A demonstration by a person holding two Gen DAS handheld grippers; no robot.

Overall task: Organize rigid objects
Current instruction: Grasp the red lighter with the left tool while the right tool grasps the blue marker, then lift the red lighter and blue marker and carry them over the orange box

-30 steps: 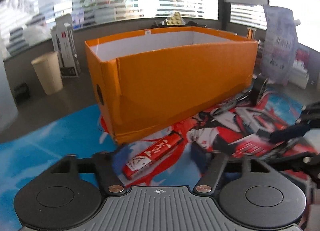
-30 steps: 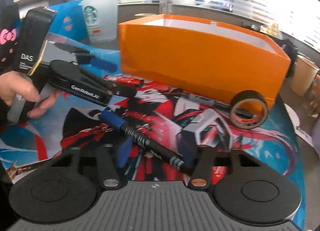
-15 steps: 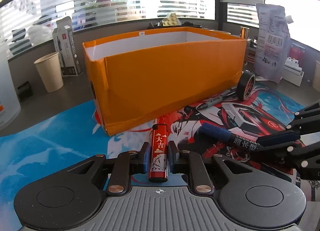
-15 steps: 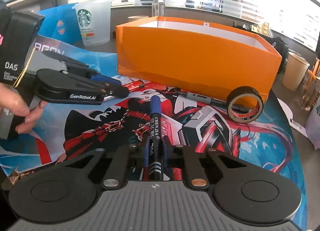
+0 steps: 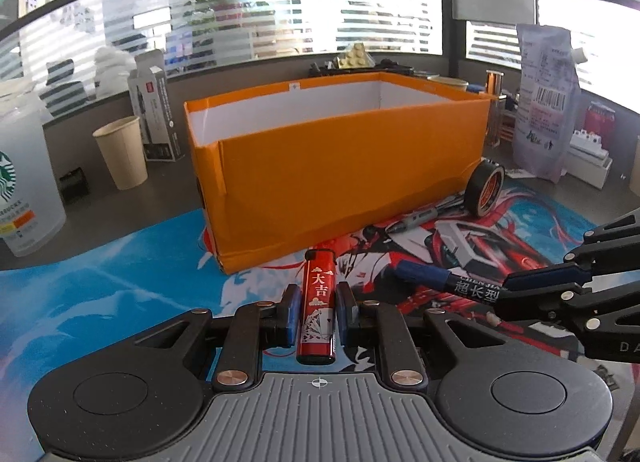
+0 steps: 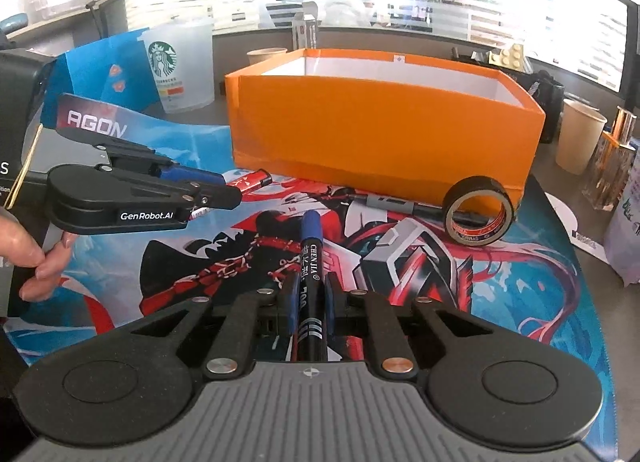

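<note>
My left gripper [image 5: 318, 310] is shut on a red lighter [image 5: 319, 302], held above the printed mat in front of the open orange box [image 5: 340, 165]. My right gripper [image 6: 308, 294] is shut on a blue-capped black marker [image 6: 309, 258], also held above the mat. The marker shows in the left wrist view [image 5: 448, 282], and the lighter shows in the right wrist view [image 6: 250, 181]. The orange box [image 6: 380, 129] stands behind both. A roll of black tape [image 6: 478, 209] stands on edge near the box corner. A grey pen [image 6: 388, 203] lies beside it.
A Starbucks cup [image 6: 178, 65] and a paper cup [image 6: 578, 139] stand off the mat on either side of the box. In the left wrist view a paper cup [image 5: 122, 151], a carton [image 5: 156, 121] and a plastic bag [image 5: 546, 101] stand around the box.
Both grippers closed, the left on the lighter and the right on the marker, and have lifted them off the mat. The box now sits farther ahead in both views.
</note>
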